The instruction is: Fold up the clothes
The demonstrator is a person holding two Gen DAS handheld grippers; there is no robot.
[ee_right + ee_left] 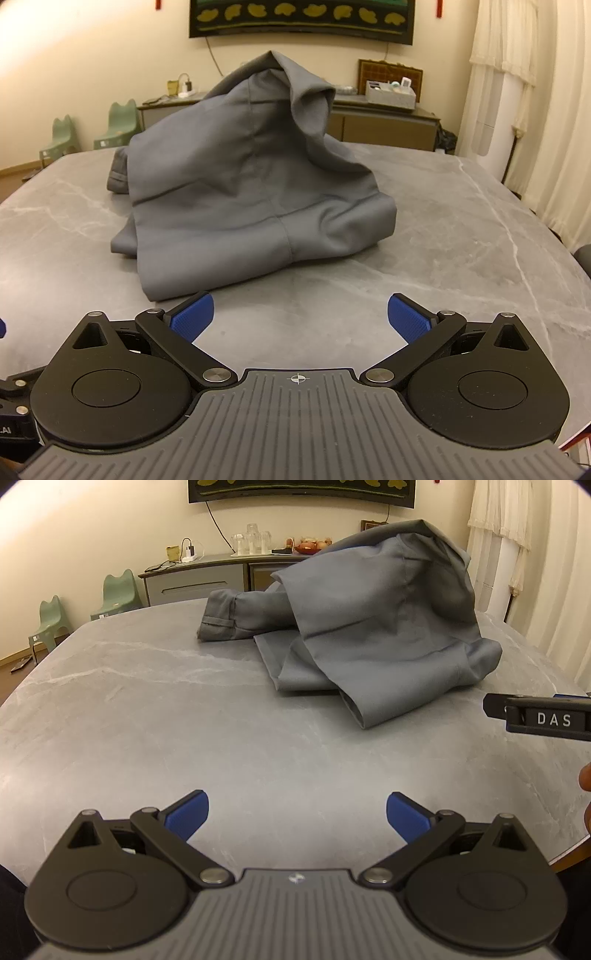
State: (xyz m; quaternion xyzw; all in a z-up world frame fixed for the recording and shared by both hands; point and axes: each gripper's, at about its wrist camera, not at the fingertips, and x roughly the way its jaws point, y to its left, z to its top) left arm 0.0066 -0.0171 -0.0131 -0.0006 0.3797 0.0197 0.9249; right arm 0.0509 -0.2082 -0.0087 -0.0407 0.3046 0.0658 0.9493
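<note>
Trousers (236,184) heaped mid-table (129,720) — left gripper (297,818), right gripper (301,319) both spread, empty.

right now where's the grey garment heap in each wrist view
Left wrist view: the grey garment lies heaped right of centre, upper half, on the marble table.
Right wrist view: it sits centre, slightly left, just beyond the open right hand-held gripper.
Shared landmark: the two green chairs by the left wall.

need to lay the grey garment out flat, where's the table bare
Bare marble left of the grey garment, out to the table edge, and in front of it toward both open grippers, left gripper and right gripper. The heap crowds the far middle.
</note>
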